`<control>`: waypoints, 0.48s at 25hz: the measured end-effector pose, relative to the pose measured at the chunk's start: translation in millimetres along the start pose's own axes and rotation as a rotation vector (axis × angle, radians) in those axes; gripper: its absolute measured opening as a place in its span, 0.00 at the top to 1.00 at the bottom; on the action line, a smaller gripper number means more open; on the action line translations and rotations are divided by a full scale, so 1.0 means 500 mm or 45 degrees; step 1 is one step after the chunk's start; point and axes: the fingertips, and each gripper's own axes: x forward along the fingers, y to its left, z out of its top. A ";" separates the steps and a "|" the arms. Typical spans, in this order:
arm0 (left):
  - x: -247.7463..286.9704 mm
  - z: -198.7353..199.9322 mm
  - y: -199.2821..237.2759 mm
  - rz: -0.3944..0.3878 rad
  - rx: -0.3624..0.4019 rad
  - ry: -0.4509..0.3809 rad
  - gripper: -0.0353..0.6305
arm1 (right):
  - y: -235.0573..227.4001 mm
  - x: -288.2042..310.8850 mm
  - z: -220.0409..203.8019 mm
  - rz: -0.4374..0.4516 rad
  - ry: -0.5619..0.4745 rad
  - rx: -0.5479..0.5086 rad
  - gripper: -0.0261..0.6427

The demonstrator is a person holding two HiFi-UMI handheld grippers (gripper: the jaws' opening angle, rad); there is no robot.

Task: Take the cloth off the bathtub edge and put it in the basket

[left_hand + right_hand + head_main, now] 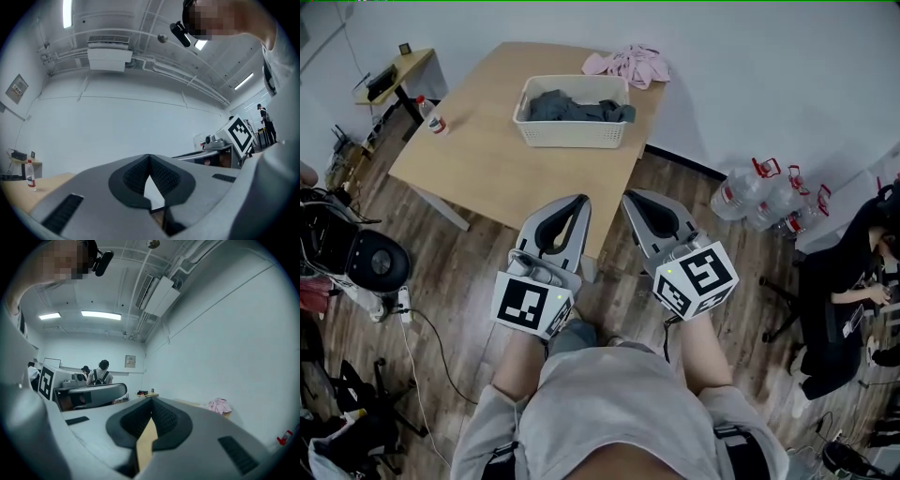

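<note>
Left gripper [576, 202] & right gripper [634, 199]: jaws closed, empty, well short of basket [572, 132] w/ grey cloth [577, 109] inside. Risk: no bathtub in view, so may wrongly grab pink cloth [628, 64] behind basket.

Lighting: bright, even, cool white; source, ceiling strip lights [101, 315] (mild glare). Shadows: soft, faint beneath table [487, 159]. Gripper views: heavy fisheye bending, black vignetted corners, blurred foreground. Head view: sharp, edges slightly curved.

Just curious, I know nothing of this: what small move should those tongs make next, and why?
Probably open the right tongs and reach toward the pink cloth: it lies outside the basket, and these and the left tongs are shut, empty.
</note>
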 end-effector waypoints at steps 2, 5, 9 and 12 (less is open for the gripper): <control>-0.011 0.000 -0.015 0.016 0.002 0.003 0.95 | 0.006 -0.015 -0.003 0.014 -0.002 0.003 0.95; -0.026 -0.001 -0.033 0.040 0.002 0.010 0.95 | 0.017 -0.035 -0.007 0.034 -0.003 0.005 0.95; -0.044 0.000 -0.055 0.061 0.001 0.014 0.95 | 0.029 -0.059 -0.013 0.046 -0.002 0.014 0.95; -0.054 -0.001 -0.072 0.064 0.000 0.018 0.95 | 0.033 -0.077 -0.018 0.039 -0.003 0.027 0.95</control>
